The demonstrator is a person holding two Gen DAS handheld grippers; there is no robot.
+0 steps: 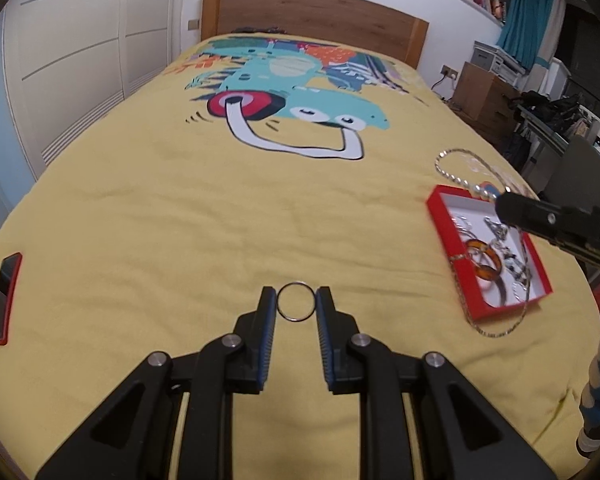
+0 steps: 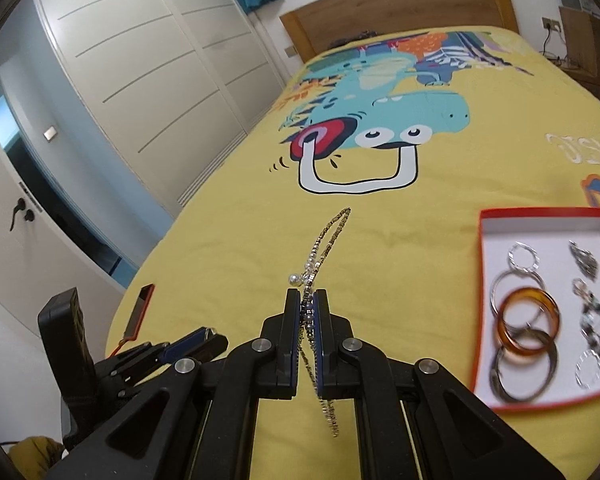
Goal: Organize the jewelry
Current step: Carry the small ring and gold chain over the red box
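Fingers of the left gripper (image 1: 296, 307) stand spread on either side of a thin silver metal ring (image 1: 296, 302), close to its rim or just touching; which, I cannot tell. Ring lies flat on the yellow printed bedspread (image 1: 180, 216), near the foot of the bed.

Right gripper (image 2: 307, 308) fingers are pressed together on a fine beaded silver chain with small pearls (image 2: 320, 256). Chain is doubled over: one loop rises ahead of the fingertips, another trails out behind and below them. Its long axis runs roughly along the fingers, tilting up and a little to the right toward the headboard.

Shallow red cardboard box with white inside (image 2: 485, 280) sits on the bedspread to the right. Already in it: an amber plastic bangle (image 2: 528, 326), several silver hoops, some dark beaded pieces. In the left view another chain hangs over the box's edge onto the bedspread.

Progress, as I judge it: well advanced. Held chain and ring remain outside the box.
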